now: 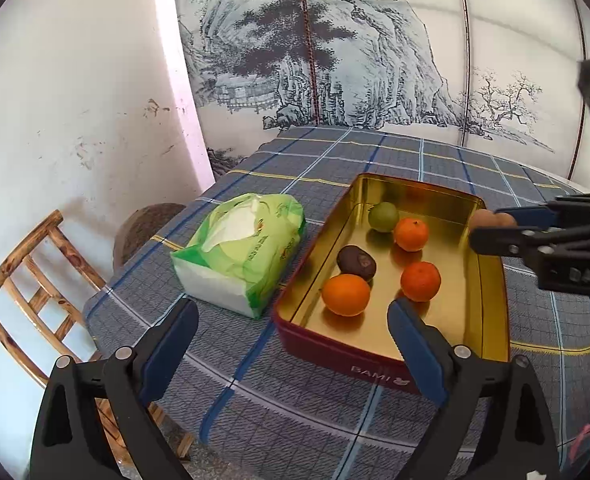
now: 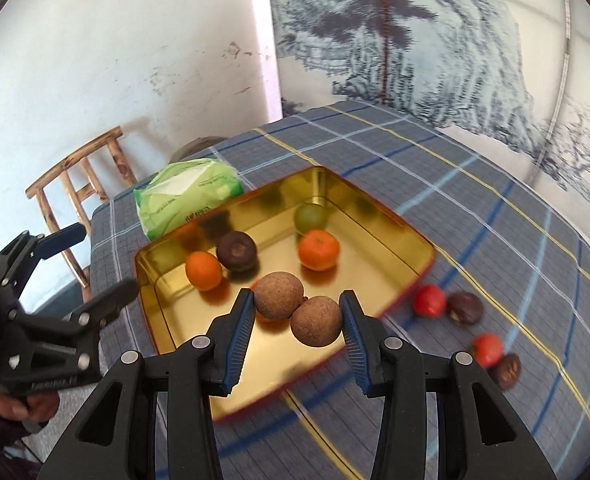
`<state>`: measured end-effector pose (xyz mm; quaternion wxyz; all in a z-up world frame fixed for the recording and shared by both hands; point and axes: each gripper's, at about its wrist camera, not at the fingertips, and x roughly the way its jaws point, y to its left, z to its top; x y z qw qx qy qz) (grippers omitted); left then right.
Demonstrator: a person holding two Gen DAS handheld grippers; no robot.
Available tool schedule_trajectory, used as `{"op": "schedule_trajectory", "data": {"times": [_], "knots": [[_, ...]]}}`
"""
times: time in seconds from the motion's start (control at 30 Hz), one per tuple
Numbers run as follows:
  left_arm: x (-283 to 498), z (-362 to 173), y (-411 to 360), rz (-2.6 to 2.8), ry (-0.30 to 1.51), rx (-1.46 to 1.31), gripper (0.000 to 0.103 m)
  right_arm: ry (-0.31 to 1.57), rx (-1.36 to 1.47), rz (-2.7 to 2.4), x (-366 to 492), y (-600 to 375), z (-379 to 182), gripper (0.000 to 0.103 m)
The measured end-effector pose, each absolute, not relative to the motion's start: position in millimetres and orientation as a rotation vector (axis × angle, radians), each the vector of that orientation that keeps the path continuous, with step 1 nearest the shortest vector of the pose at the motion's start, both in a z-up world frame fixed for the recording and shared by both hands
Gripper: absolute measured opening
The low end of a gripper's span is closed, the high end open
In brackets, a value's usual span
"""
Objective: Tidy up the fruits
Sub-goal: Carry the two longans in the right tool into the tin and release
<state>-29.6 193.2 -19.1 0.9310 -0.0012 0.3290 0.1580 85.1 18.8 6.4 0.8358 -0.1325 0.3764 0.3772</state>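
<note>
Right claw [image 2: 298, 314] grips two joined brown longans [image 2: 297, 308] above the near part of the gold-lined tin [image 2: 399, 236]; left claw [image 1: 291, 340] stands wide open with nothing between its pads, at the tin's near corner; inside the tin lie three tangerines [image 1: 345, 294], a dark passion fruit [image 1: 356, 263], a green fruit [image 1: 383, 217]; beside it on the bench [image 1: 335, 156], a green tissue pack [image 1: 241, 252]; right of the tin, red and dark fruits [image 2: 429, 300].

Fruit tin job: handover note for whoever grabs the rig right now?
Right claw: shut on a joined pair of brown fruits, held over the tin.
Left claw: open, empty, at the tin's near corner.
Done: three oranges, one green fruit and one dark fruit lie in the tin.
Left: drop the brown pair in, then collect two red fruits and two dark fruits on the cloth beside the tin.
</note>
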Motion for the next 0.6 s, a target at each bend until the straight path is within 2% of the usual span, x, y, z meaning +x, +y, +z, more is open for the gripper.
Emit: {"op": "schedule_trajectory", "data": {"times": [0.6], "knots": [[-24.8, -32.2, 203.2, 0.311, 0.736, -0.045, 0.095, 0.888, -0.292, 0.804, 140.7, 90.2, -16.2, 0.045]]}}
